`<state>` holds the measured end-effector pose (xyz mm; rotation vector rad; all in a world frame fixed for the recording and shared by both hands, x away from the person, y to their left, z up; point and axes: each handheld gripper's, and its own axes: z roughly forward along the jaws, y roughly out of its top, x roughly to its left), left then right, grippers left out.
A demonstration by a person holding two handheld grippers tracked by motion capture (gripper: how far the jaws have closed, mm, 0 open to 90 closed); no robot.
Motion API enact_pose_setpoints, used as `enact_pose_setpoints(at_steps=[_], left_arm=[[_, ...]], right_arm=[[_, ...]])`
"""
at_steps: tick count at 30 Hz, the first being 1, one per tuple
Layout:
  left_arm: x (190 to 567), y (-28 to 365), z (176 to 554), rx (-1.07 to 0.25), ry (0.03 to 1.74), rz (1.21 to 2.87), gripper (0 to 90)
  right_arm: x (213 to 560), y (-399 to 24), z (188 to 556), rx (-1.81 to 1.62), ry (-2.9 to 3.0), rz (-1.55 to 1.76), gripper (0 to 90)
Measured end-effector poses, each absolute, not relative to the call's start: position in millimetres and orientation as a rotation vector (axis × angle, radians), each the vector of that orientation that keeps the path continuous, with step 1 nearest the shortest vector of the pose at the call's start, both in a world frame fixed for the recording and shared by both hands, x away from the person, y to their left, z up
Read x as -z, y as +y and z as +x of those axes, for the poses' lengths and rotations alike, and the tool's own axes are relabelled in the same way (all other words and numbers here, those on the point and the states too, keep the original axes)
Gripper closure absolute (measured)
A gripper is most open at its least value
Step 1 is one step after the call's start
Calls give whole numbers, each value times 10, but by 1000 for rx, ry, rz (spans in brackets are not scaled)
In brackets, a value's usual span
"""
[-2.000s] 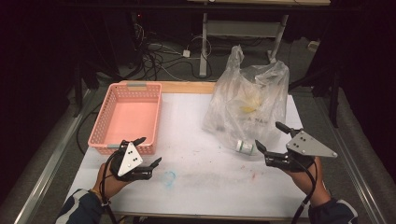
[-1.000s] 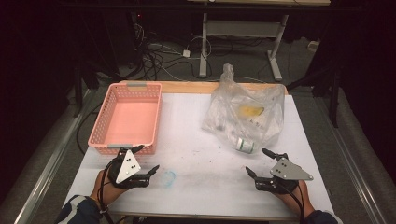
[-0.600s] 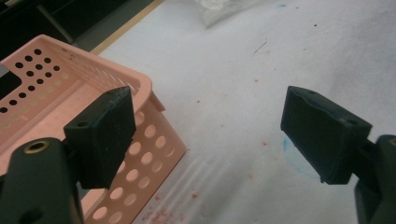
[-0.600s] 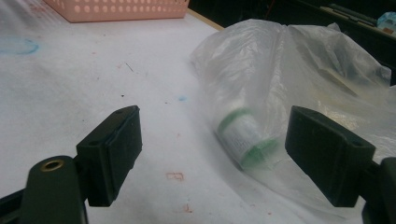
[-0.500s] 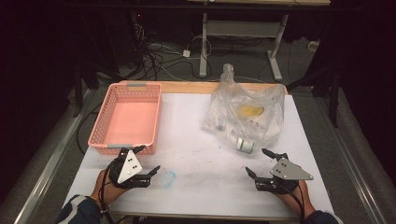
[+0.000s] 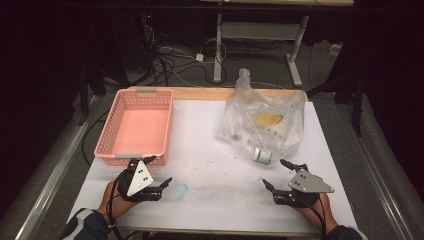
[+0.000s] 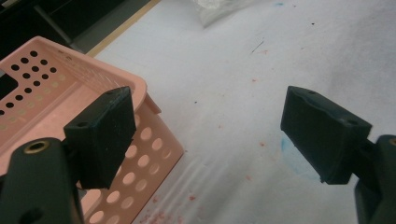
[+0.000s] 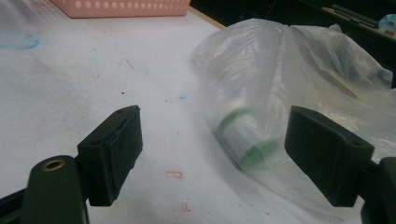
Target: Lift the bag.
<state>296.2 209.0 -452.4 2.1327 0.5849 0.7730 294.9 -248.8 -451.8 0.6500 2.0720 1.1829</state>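
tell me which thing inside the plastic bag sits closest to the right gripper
The green-capped white bottle, lying on its side at the bag's near edge, just ahead of the open right gripper. The yellow item lies deeper in, toward the far side.

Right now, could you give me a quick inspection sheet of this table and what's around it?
Surface: white table, speckled with red marks, a blue ring mark near the front.
Job's things: clear plastic bag holding a green-banded bottle and something yellow; empty pink basket.
Clutter: nothing seen.
Grippers: left gripper and right gripper both open, holding nothing.
Cables: a tangle on the floor behind the table.
Surroundings: dark room, table legs behind.
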Motion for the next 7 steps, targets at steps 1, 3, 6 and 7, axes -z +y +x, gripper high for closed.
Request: enact_pose_setpoints(at_steps=[1, 3, 6, 7], left_arm=[[4525, 2088, 2966, -773, 585, 2136, 175], [4530, 2079, 2977, -769, 587, 2136, 175], [4533, 2068, 2991, -765, 587, 2140, 175], [4533, 2064, 2994, -765, 585, 2143, 175]], right_arm=[[4517, -2492, 2950, -1185, 2070, 653, 200], [4514, -2499, 2952, -1185, 2068, 655, 200], [4513, -2507, 2958, -1184, 2070, 658, 200], [4515, -2507, 2962, -1191, 2068, 658, 200]])
